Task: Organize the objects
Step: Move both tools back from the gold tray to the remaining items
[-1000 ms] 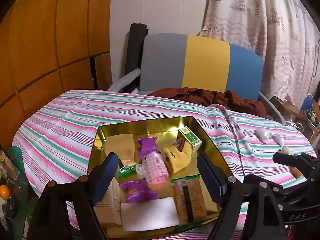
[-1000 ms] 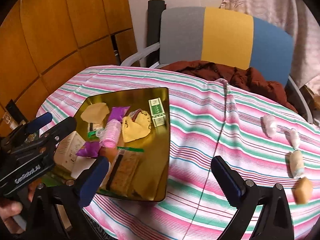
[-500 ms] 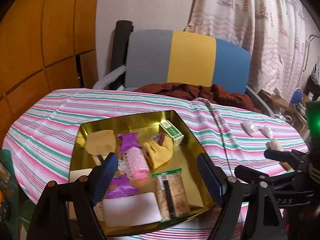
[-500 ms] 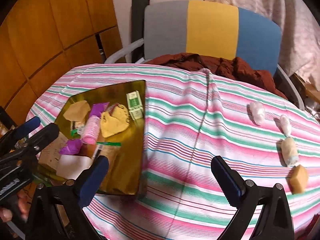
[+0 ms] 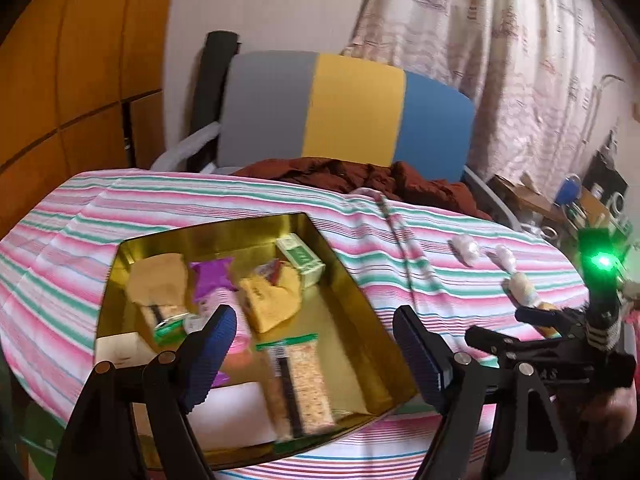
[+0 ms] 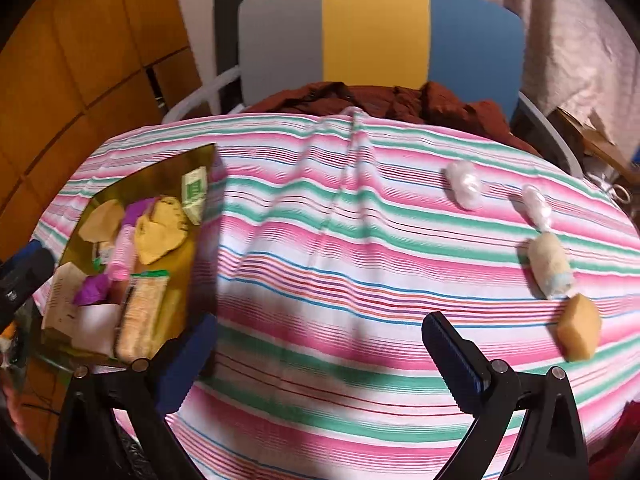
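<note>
Tricolour chair point(image 6: 376, 36); patterned curtain point(image 5: 500, 60)

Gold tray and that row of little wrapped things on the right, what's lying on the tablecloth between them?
Nothing: between the gold tray and the wrapped items there is only bare striped tablecloth with a raised crease, seen in the right wrist view.

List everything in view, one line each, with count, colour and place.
Tray: one, gold, left on the table.
Snack bar: one, tan with green top, in the tray.
Green box: one, tray's far corner.
Yellow packet: one, tray middle.
Purple wrappers: two, in the tray.
White bundles: two, right on the cloth.
Cream roll: one, nearer than the bundles.
Tan block: one, nearest on the right.
Tablecloth: one, pink, green, white stripes.
Chair: one, grey, yellow, blue, behind the table.
Left gripper: open, over the tray.
Right gripper: open, over the cloth.
</note>
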Motion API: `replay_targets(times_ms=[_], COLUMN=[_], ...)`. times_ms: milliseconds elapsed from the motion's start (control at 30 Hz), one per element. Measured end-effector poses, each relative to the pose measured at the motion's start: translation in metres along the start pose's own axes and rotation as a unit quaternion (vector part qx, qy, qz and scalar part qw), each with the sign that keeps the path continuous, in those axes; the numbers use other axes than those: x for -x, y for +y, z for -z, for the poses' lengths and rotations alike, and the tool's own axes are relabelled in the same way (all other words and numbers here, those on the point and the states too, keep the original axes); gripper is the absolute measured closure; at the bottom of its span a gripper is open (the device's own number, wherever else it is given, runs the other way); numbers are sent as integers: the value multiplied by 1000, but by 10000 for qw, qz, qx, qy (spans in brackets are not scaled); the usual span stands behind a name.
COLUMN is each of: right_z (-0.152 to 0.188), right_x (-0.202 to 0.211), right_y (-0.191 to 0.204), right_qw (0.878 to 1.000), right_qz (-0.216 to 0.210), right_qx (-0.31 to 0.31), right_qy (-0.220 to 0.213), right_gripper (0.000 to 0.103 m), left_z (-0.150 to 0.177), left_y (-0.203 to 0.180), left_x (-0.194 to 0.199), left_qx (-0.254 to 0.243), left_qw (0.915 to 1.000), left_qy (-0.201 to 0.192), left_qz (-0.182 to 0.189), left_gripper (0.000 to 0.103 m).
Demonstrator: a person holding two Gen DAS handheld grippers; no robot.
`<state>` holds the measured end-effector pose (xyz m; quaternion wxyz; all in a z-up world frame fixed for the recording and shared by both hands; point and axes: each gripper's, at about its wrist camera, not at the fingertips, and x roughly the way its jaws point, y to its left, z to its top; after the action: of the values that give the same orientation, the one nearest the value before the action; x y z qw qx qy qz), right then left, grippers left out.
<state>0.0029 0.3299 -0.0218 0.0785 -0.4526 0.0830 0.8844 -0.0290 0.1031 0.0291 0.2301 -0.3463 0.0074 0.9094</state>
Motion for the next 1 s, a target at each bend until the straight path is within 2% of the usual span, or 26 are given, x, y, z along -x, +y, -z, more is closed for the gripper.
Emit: replay_targets(times_ms=[267, 467, 600, 667, 867, 1000], right_z=[-10, -27, -32, -29, -9, -5], right_x=[6, 19, 21, 19, 16, 18], right_y=[-55, -122, -178, -201, -255, -264], right_qw=[9990, 9938, 9832, 9770, 9493, 9423], right_qz=[279, 814, 1250, 1397, 1264, 1091], right_qx=[-346, -737, -1245, -1518, -2823, -3106], right_qy=[63, -150, -463, -549, -568, -603], right_gripper=[0, 0, 0, 0, 0, 0], left_z=[-3, -6, -11, -14, -26, -34], left_y=[-28, -50, -68, -82, -122, -149], left_x=[-12, -20, -26, -33, -58, -80], left_qx=[-144, -312, -434, -562, -798, -849], left_qw=[9989, 9965, 9941, 9935, 9902, 9862], left_qy=[201, 315, 350, 410, 597, 772], left_qz=[396, 709, 930, 906, 981, 1193], left_gripper=[21, 22, 22, 22, 22, 22])
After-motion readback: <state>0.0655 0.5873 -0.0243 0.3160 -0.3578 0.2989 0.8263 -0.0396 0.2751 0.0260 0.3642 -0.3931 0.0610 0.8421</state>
